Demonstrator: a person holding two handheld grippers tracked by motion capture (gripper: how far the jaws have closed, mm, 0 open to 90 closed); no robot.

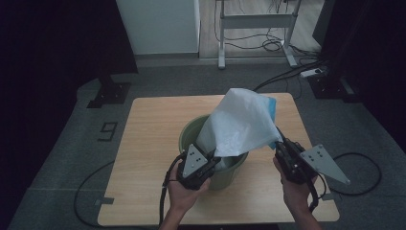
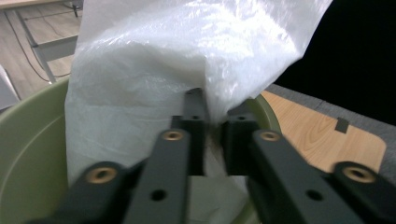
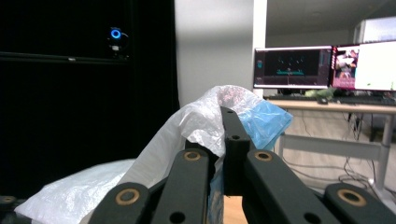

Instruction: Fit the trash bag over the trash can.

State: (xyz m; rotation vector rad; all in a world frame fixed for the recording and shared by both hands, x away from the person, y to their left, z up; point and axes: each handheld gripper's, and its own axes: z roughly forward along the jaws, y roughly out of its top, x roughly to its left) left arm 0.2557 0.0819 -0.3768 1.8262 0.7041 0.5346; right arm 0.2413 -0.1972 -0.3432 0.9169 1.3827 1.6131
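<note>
The plastic bag (image 1: 242, 125) stands half in the green bin (image 1: 187, 136) on the wooden table (image 1: 148, 158), its lower part tucked into the bin's mouth and its upper part lifted up and to the right, clear of the rim. It looks held that way so the liner can be spread open and drawn over the edge of the bin.

The right gripper (image 1: 279, 136) has its jaws pressed together on a fold of the white film near the bag's raised edge; in the right gripper view the plastic drapes over the jaw tips (image 3: 224, 135), with a patch of blue plastic (image 3: 264, 121) just behind. The left gripper (image 1: 214, 157) sits at the near rim of the bin. In the left gripper view its jaws stand slightly apart with a crease of the bag (image 2: 212, 123) running between them; whether the pads press the film I cannot tell.

Counted: one bag, one bin, one table, two grippers, each in one hand. Beyond the table a desk frame (image 1: 256, 21) stands on the floor with cables beside it.
</note>
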